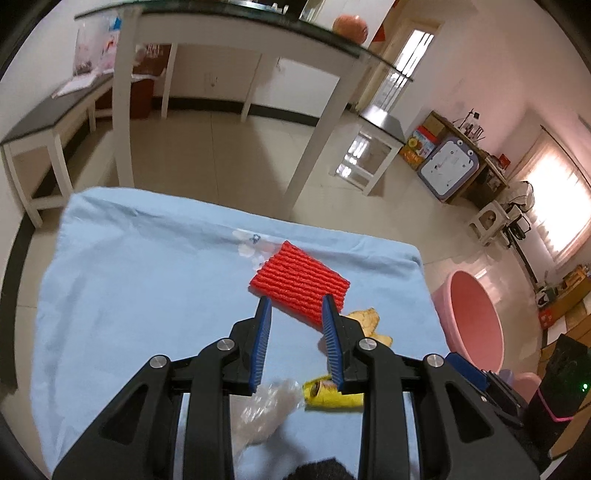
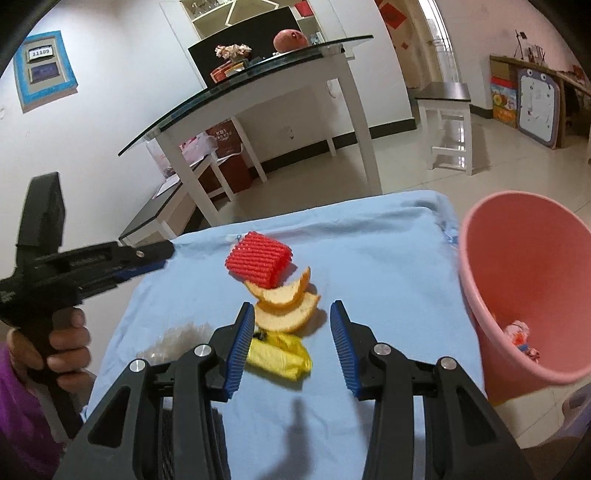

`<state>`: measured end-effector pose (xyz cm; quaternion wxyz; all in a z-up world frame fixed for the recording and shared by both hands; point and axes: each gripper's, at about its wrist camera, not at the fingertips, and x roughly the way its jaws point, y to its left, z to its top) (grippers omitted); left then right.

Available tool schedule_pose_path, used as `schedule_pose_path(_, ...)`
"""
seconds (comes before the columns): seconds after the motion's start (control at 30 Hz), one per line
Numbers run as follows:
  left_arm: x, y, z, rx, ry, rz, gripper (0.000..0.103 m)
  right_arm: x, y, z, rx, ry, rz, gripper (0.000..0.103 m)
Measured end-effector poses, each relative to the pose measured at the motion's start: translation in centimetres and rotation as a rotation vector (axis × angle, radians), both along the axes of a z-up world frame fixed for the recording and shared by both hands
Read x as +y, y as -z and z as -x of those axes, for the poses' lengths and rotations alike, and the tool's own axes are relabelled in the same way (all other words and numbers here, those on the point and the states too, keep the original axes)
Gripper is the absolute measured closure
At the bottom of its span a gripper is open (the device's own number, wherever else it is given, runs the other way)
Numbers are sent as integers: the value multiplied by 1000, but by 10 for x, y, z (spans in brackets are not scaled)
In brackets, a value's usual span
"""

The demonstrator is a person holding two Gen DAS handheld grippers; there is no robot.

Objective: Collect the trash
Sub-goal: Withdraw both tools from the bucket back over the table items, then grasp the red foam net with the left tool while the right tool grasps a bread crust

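Note:
A red foam fruit net lies on the blue cloth. Orange peels lie just in front of it. A yellow wrapper and a clear crumpled plastic bag lie nearer. My left gripper is open, held above the cloth with its tips over the net's near edge. My right gripper is open above the peels and wrapper. The pink bin stands right of the table with some trash inside.
A glass-topped white table stands behind, with a low bench and a stool. A white drawing board leans at the far right. The left gripper's body and the hand holding it show at the left of the right wrist view.

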<state>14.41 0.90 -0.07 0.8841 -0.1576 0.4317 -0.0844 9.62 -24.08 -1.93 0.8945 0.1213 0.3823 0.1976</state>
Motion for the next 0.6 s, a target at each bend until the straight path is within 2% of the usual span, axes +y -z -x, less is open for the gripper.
schedule_pose_path(0.2, -7, 27, -39, 115, -33, 70, 75, 2, 9, -23, 25, -9, 5, 61)
schedule_pose_path(0.37, -7, 47, -58, 195, -120, 78, 75, 8, 19, -43, 45, -39, 19, 61)
schedule_pose_path(0.5, -8, 56, -64, 223, -173, 37, 74, 17, 28, -60, 62, -73, 36, 61)
schedule_pose_path(0.6, -9, 63, -67, 247, -203, 63, 74, 22, 36, -71, 80, -92, 48, 61)
